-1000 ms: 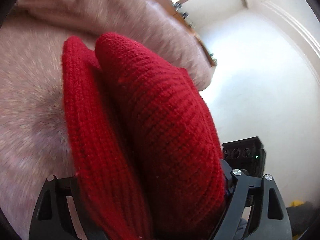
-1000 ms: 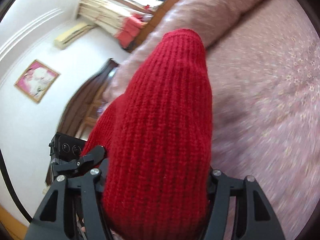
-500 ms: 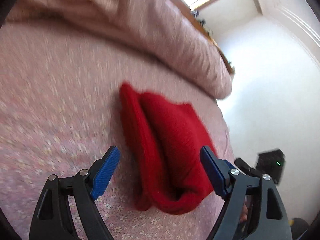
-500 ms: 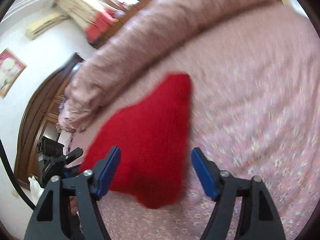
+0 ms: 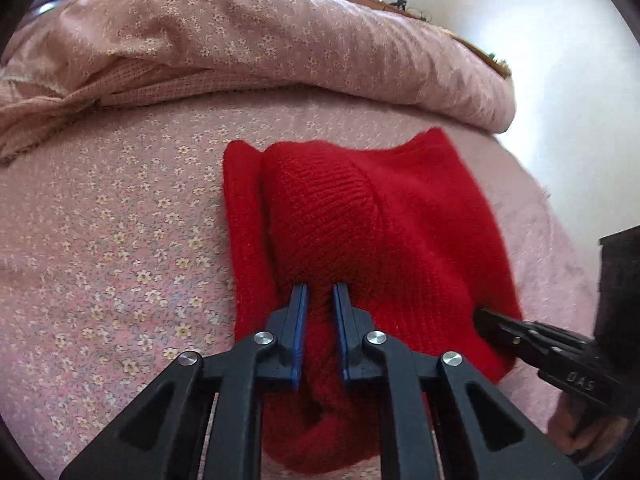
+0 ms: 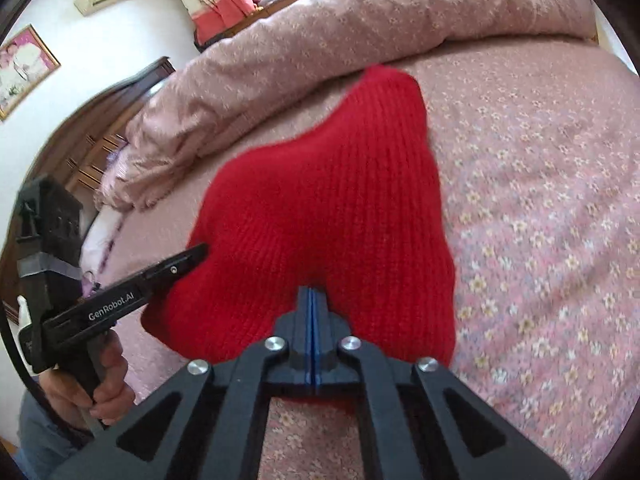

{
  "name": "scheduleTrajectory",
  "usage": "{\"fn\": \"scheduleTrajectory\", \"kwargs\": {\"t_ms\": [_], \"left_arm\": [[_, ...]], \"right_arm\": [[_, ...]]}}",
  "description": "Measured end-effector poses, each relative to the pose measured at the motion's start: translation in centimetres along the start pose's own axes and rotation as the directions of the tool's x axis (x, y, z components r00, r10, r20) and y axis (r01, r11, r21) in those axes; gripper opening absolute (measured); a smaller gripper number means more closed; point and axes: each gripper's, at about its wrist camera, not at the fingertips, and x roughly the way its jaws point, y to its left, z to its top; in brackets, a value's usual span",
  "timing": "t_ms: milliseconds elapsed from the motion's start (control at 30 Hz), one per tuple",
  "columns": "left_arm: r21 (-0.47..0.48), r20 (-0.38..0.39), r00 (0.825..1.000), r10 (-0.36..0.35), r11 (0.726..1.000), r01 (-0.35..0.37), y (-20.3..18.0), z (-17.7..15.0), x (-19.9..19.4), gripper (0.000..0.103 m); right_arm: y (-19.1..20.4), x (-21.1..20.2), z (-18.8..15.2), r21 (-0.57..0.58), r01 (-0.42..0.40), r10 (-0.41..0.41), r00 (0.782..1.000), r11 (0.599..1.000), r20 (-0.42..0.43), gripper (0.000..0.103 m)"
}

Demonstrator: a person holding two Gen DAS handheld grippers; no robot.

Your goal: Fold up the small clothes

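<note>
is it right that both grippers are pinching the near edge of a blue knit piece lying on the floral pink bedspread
Not quite: the knit piece is red, not blue; only the gripper pads are blue. Both wrist views show this. The rest holds: the left gripper has just closed on a fold of its near edge, the right gripper has just closed at that edge, and it lies on the floral pink bedspread.

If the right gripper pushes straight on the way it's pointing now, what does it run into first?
The red knit garment: the right gripper, jaws just closed, already sits at its near edge. Whether the pads pinch fabric is unclear. Beyond lies the floral bedsheet, then probably the rolled quilt.
</note>
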Motion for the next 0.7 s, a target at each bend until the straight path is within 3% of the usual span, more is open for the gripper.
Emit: {"fn": "scheduleTrajectory", "kwargs": {"t_ms": [167, 267, 367, 467, 533, 600, 700], "left_arm": [[0.021, 0.012, 0.997, 0.072, 0.997, -0.072, -0.5, 0.1, 2.3, 0.007], [0.033, 0.047, 0.994, 0.095, 0.995, -0.096, -1.6, 0.6, 0.0, 0.007], [0.058, 0.113, 0.99, 0.084, 0.994, -0.091, -2.6, 1.2, -2.8, 0.007], [0.093, 0.174, 0.982, 0.069, 0.992, -0.087, -3.8, 1.4, -5.5, 0.009], [0.119, 0.21, 0.975, 0.066, 0.989, -0.092, -4.4, 1.3, -7.1, 0.018], [0.136, 0.246, 0.967, 0.066, 0.985, -0.102, -4.8, 0.9, -8.4, 0.031], [0.163, 0.298, 0.952, 0.069, 0.979, -0.121, -5.1, -0.3, -9.8, 0.054]], "right_arm": [[0.6, 1.0, -0.2, -0.014, 0.061, -0.061, 0.998, 0.998, 0.013, 0.0], [1.6, 0.2, 0.2, -0.055, 0.093, -0.091, 0.995, 0.994, 0.045, 0.0], [4.2, -1.6, 0.0, -0.157, 0.193, -0.171, 0.975, 0.969, 0.142, 0.001], [6.4, -3.7, -0.5, -0.218, 0.216, -0.164, 0.959, 0.952, 0.232, 0.009], [7.6, -5.2, -0.9, -0.237, 0.213, -0.14, 0.946, 0.948, 0.293, 0.023], [8.2, -6.5, -1.2, -0.253, 0.225, -0.129, 0.93, 0.941, 0.345, 0.061], [8.8, -8.6, -2.4, -0.292, 0.259, -0.108, 0.888, 0.921, 0.447, 0.093]]}}
